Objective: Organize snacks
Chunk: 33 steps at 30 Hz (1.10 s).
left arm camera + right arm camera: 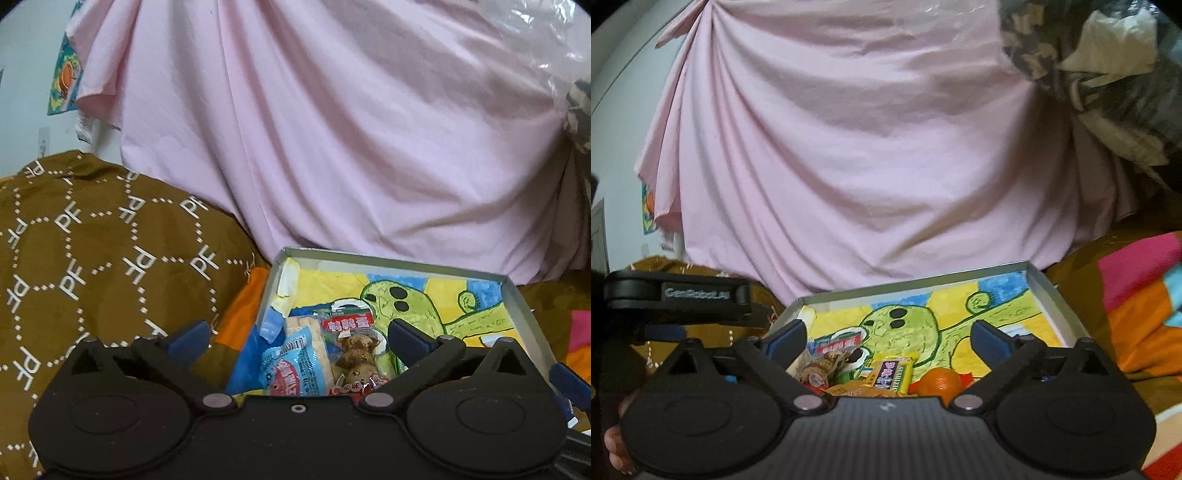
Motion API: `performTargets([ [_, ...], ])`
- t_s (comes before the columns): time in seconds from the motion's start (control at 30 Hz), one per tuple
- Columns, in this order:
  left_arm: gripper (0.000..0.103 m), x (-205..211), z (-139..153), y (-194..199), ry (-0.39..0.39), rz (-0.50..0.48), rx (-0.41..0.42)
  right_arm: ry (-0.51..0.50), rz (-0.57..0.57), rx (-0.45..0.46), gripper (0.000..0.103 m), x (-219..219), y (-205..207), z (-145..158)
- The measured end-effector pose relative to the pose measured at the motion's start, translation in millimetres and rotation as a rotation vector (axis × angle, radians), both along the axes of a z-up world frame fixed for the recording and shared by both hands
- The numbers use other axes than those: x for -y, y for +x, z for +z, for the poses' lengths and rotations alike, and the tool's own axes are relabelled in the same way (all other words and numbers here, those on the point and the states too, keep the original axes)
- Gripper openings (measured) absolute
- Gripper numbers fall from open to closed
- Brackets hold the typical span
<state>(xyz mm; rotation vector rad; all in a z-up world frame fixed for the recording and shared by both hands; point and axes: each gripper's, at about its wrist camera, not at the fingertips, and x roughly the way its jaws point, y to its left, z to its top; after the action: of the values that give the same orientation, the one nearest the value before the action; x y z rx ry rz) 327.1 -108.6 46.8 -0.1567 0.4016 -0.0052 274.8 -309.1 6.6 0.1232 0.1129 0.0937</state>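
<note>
Both hand-held grippers hover over the near end of a shallow box, and each stands wide open with nothing between its blue pads. No earlier view is on hand, so only their spread stance can be told.

The left hand-held gripper (295, 338) looks down into the box (399, 261), a grey-walled tray whose floor is lined with a child's drawing (424, 306) of a green spotted creature on yellow and blue. Below its jaws, at the near left corner of the box, lie a pale blue snack packet (291, 371) and, just beside it to the right, a clear packet of speckled eggs (356, 354) with a red label.

The right hand-held gripper (888, 338) looks down on the same box (1043, 291). Below it lie a yellow packet (892, 371) and an orange round fruit (940, 382), close together at the near edge.

The box rests on a brown patterned blanket (92, 240). A pink sheet (332, 129) hangs behind it. A colourful patchwork cover (1141, 306) lies to the right.
</note>
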Motion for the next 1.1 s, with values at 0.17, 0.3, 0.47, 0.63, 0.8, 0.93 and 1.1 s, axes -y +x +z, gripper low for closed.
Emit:
performTargets([
  [0.17,0.102,-4,6,-20,0.004,0.0,0.026,0.001,-0.012,0.012,0.102,4,-20,7],
  [0.3,0.102,-6,11,-42,0.006,-0.004,0.044,-0.029,-0.012,0.033,0.103,1,-38,13],
  [0.47,0.102,-10,14,-67,0.012,-0.006,0.05,-0.048,-0.035,0.041,0.103,-1,-64,14],
  [0.63,0.102,-17,17,-93,0.005,-0.001,0.058,-0.017,-0.056,0.036,0.103,1,-88,17],
  [0.8,0.102,-23,20,-116,0.015,0.002,0.068,0.005,-0.066,0.053,0.103,1,-108,22],
  [0.93,0.102,-27,22,-131,0.007,0.006,0.071,0.011,-0.072,0.068,0.103,-1,-123,23],
  [1.1,0.102,-30,21,-148,-0.003,0.016,0.074,0.032,-0.082,0.062,0.103,1,-139,21],
])
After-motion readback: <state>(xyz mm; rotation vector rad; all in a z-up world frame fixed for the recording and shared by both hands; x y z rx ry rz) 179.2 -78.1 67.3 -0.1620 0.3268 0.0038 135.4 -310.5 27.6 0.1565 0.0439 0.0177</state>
